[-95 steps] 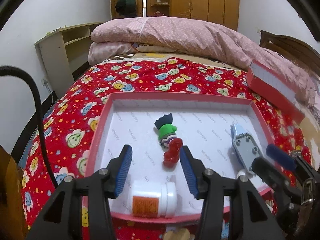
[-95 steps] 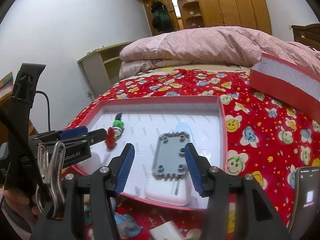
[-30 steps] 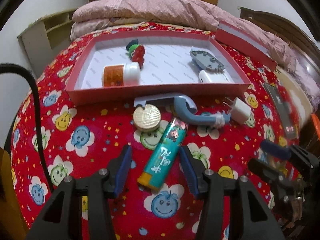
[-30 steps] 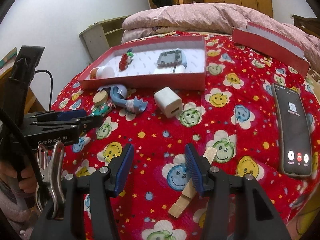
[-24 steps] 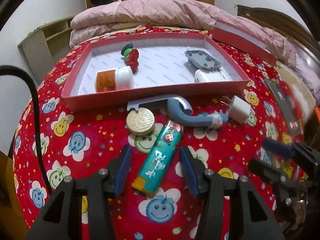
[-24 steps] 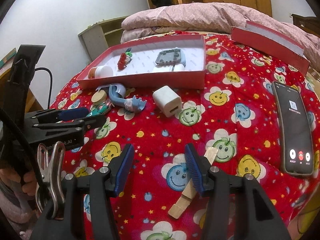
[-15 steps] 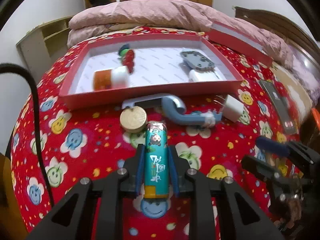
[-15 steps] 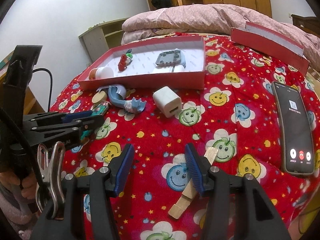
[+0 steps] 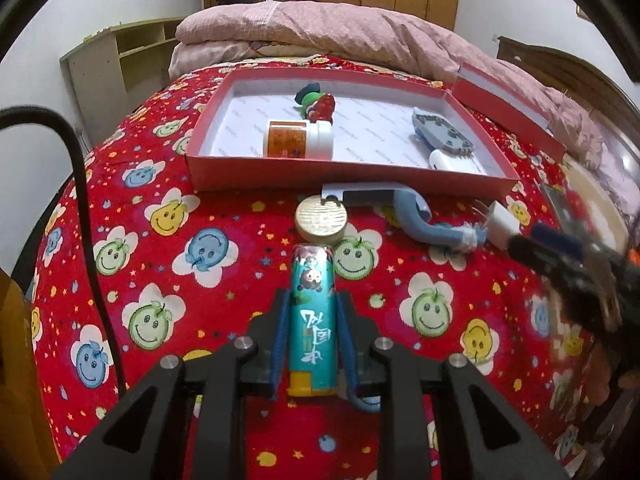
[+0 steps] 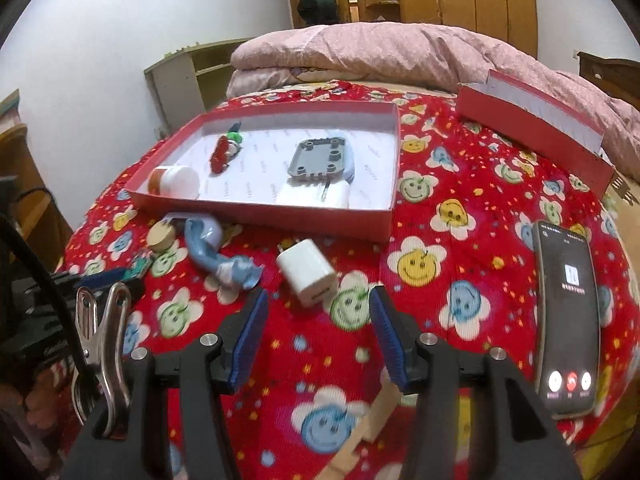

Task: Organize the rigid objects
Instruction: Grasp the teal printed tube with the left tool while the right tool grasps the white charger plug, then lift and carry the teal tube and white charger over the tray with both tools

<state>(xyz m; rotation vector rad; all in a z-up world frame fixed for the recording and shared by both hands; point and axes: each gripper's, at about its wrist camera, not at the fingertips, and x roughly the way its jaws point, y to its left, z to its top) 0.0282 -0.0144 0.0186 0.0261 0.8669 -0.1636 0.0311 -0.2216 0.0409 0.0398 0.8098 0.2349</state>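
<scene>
Step in hand, as I read it: pick-up of the teal lighter point(image 9: 313, 322), w/ the red box point(image 9: 344, 170) as likely destination since several items already sit in it. The left gripper point(image 9: 313, 336) is clamped on the lighter: both blue pads press its sides, jaws nearly fully closed, lighter pointing straight ahead along the fingers. Its yellow base sits back toward the gripper body; silver top sticks out front, just short of the round gold-coloured tin point(image 9: 322, 222). Can't tell if it has cleared the red smiley-flower bedspread point(image 9: 192, 264) or rests on it.

Next move prob calls for a lift, then a carry fwd over the box's near wall, which stands higher than the bedspread, so the lighter's nose must go over it. Free floor space looks best in the middle, between the pill bottle point(image 9: 298, 140) and the grey plate point(image 9: 442, 134).

Lighter looks: slim, hard, glossy teal wrap w/ a cartoon figure and white characters. Smooth sides, so could slip if tilted steeply.

The right gripper point(image 10: 316, 338) is about half open, holding nothing, poised just short of the white USB charger point(image 10: 306, 272); the charger isn't between the pads yet. Probably its next target.
</scene>
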